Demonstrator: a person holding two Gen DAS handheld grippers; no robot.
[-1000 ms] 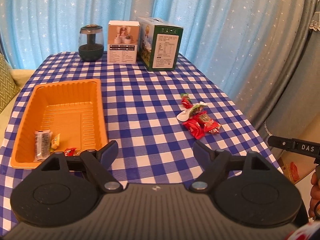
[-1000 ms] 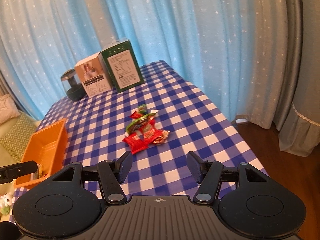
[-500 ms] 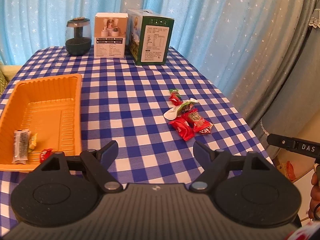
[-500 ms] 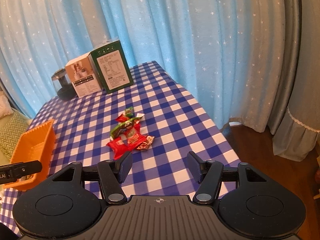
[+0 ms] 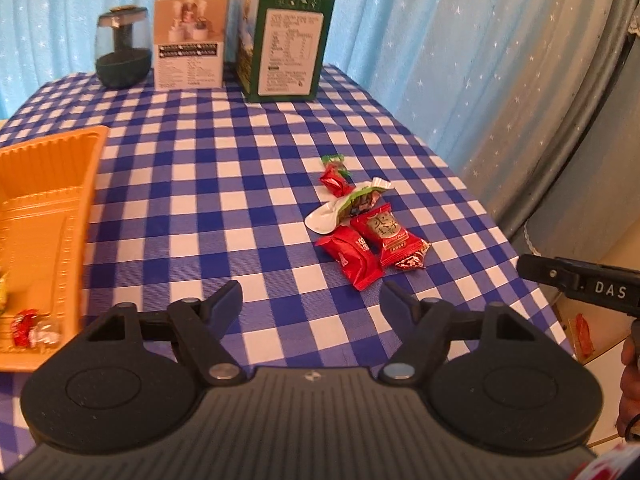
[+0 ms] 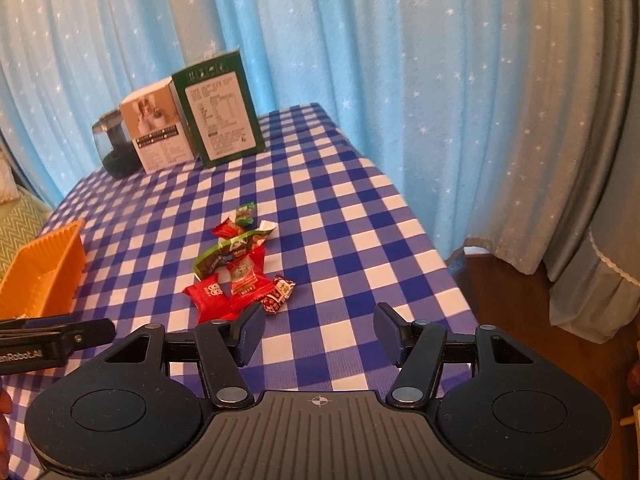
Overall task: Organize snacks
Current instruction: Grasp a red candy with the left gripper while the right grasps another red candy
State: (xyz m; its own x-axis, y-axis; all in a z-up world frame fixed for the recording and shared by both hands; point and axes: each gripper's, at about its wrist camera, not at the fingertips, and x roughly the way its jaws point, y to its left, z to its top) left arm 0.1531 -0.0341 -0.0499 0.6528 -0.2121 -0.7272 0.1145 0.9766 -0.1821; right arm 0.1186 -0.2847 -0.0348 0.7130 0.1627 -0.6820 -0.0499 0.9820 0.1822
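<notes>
My left gripper (image 5: 311, 300) has just been closing a little, with nothing between its jaws, to fit a small snack. My right gripper (image 6: 319, 330) is apart and empty too. The snack pile (image 5: 366, 224) lies just ahead on the checked cloth (image 5: 224, 200). The orange tray (image 5: 44, 216) waits off left.

Soft daylight glows through the curtains (image 5: 420, 40) (fisheye bends the edges); slight blur throughout.

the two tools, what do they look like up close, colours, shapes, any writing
Both the left tool and the right tool are matte black: a ribbed body, two round discs, silver pivot screws and dark blue finger pads. White letters run along each one's side, seen from the other camera.
</notes>
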